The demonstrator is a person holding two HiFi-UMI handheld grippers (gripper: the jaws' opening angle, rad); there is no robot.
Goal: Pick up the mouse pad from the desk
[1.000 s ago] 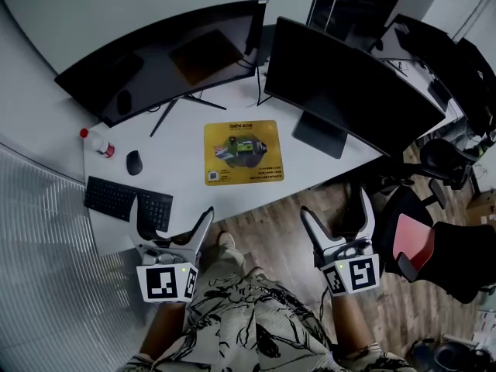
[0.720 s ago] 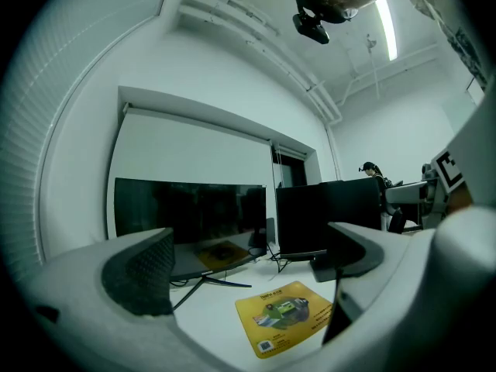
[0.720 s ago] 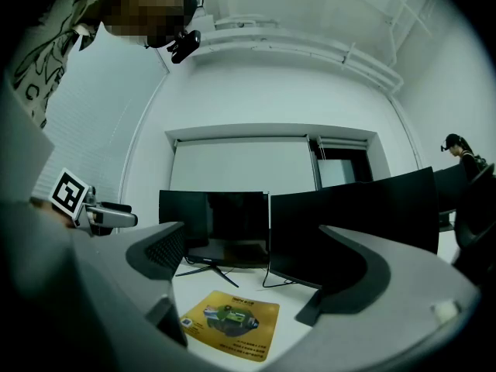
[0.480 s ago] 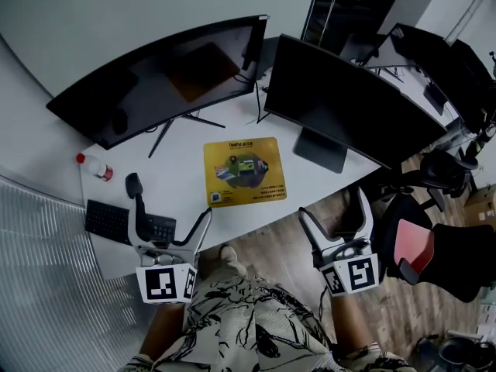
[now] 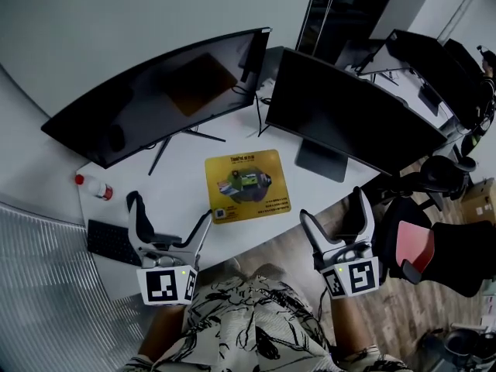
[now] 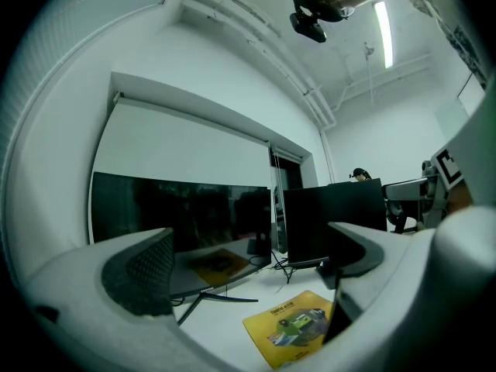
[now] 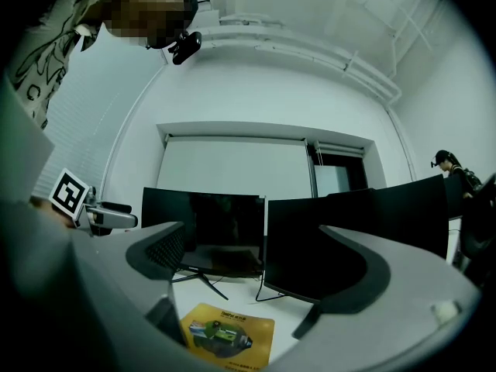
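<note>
A yellow mouse pad [image 5: 246, 184] with a printed picture lies flat on the white desk [image 5: 182, 173], in front of the two monitors. It also shows low in the left gripper view as the mouse pad [image 6: 291, 325] and in the right gripper view as the mouse pad [image 7: 227, 335]. My left gripper [image 5: 170, 221] is held near the desk's front edge, left of the pad, open and empty. My right gripper [image 5: 337, 217] hovers off the desk's front, right of the pad, open and empty too.
A curved monitor [image 5: 159, 91] stands at the back left and a flat monitor [image 5: 349, 107] at the back right. A black keyboard [image 5: 108, 240] and a red-capped bottle [image 5: 93, 187] lie at the left. Office chairs [image 5: 434, 231] stand over the wooden floor on the right.
The view has shifted, so the desk sits lower and closer to both grippers. The left gripper now covers the black mouse and part of the keyboard. Both grippers stay open.
</note>
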